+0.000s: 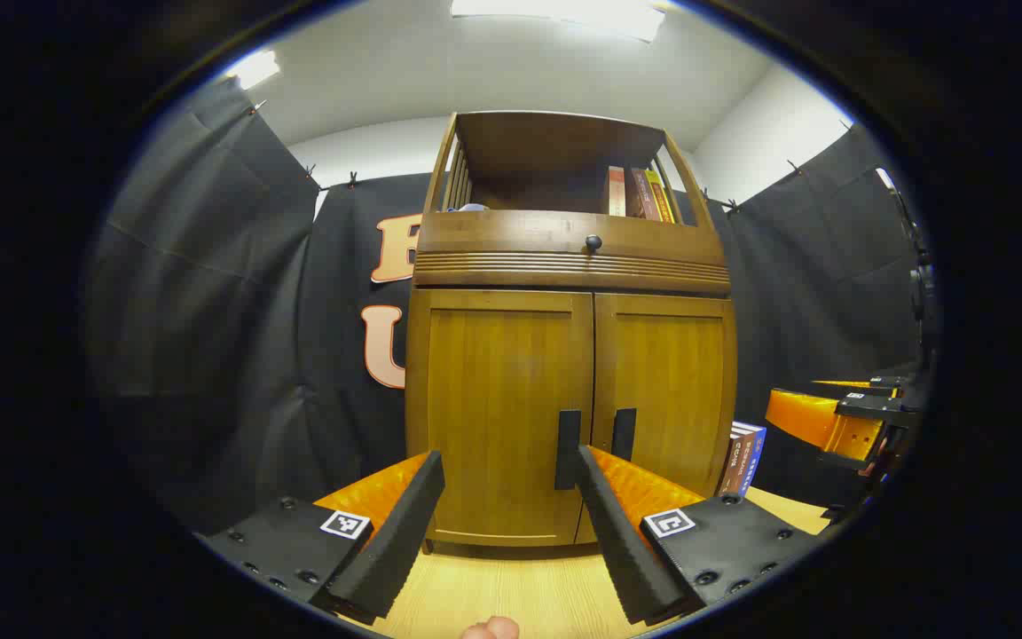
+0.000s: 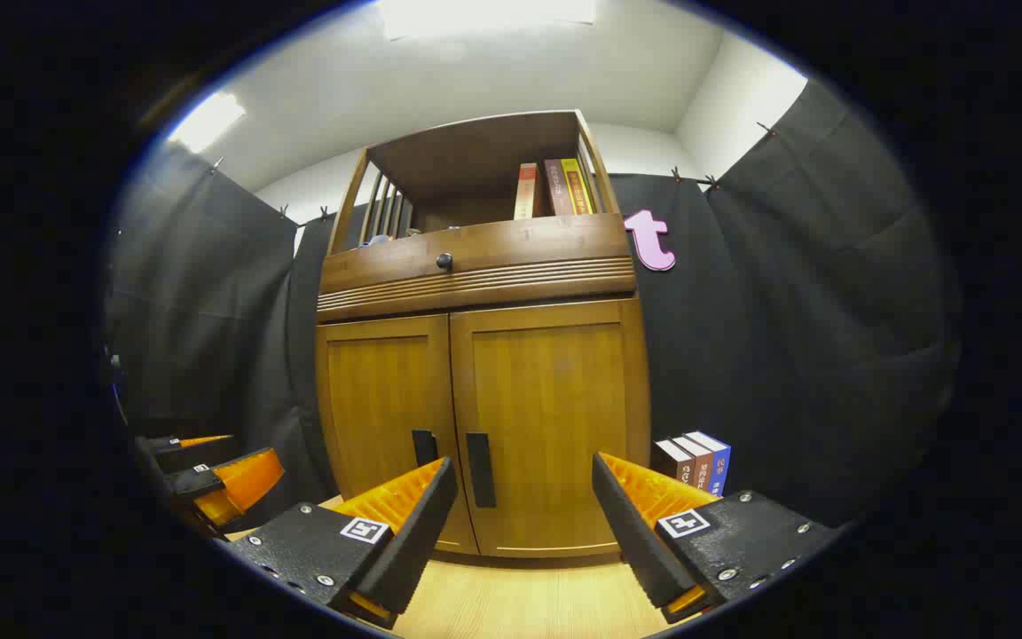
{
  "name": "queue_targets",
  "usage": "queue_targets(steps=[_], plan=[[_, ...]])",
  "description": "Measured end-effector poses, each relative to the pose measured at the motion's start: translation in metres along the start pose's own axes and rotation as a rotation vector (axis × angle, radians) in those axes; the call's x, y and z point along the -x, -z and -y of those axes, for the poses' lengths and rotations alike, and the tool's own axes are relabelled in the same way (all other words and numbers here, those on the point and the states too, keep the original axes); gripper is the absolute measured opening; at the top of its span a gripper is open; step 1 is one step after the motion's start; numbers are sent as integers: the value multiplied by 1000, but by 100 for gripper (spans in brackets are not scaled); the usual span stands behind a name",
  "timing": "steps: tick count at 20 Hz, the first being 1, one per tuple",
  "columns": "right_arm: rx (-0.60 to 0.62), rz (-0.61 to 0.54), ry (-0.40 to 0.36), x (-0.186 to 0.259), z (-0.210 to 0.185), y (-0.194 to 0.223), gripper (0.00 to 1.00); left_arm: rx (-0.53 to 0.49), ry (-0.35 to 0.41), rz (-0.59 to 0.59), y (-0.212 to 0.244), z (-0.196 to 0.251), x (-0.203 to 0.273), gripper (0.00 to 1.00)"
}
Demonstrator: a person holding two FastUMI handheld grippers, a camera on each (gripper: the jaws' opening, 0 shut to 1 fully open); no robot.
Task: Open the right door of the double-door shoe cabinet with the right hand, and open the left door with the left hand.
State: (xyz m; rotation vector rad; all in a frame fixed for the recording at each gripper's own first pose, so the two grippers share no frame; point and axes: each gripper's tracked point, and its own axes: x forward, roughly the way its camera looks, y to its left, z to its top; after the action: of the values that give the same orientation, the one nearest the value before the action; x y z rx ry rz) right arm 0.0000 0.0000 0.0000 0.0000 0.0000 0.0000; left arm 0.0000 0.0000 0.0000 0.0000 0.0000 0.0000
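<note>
The shoe cabinet (image 2: 483,417) stands on the wooden worktop (image 2: 529,603) against the back edge, both doors closed flush, their two dark vertical handles side by side at the centre seam. In the right gripper view the right gripper (image 2: 524,524) hangs released, fingers spread wide, short of the right door (image 2: 555,426) and touching nothing; the right handle (image 2: 480,469) sits just left of its centre line. In the left gripper view the left gripper (image 1: 507,524) is likewise spread and empty, with the left handle (image 1: 568,448) just above its right finger, in front of the left door (image 1: 502,417).

The right door comes first, as I judge it. The right gripper needs to shift slightly left so the handle falls between the fingers, then close across the bar and pull along an arc about the outer hinge (a straight tug would likely slip off). The handles are close together, so the fingers must avoid catching the left one. The books (image 2: 693,461) at the cabinet's right side stand near the door's swing.
</note>
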Motion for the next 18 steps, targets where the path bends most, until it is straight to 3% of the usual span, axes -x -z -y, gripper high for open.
queue_targets(steps=[5,8,12,18], plan=[[31,-26,17,9,11,17,95,39,1,5,-4,4,-2,93],[62,-25,38,12,19,18,95,35,-9,18,-10,0,-7,100],[46,-23,32,12,18,18,95,15,-27,15,-10,-6,-9,93],[33,-15,42,8,20,16,94,9,-54,6,-5,-16,-10,96]])
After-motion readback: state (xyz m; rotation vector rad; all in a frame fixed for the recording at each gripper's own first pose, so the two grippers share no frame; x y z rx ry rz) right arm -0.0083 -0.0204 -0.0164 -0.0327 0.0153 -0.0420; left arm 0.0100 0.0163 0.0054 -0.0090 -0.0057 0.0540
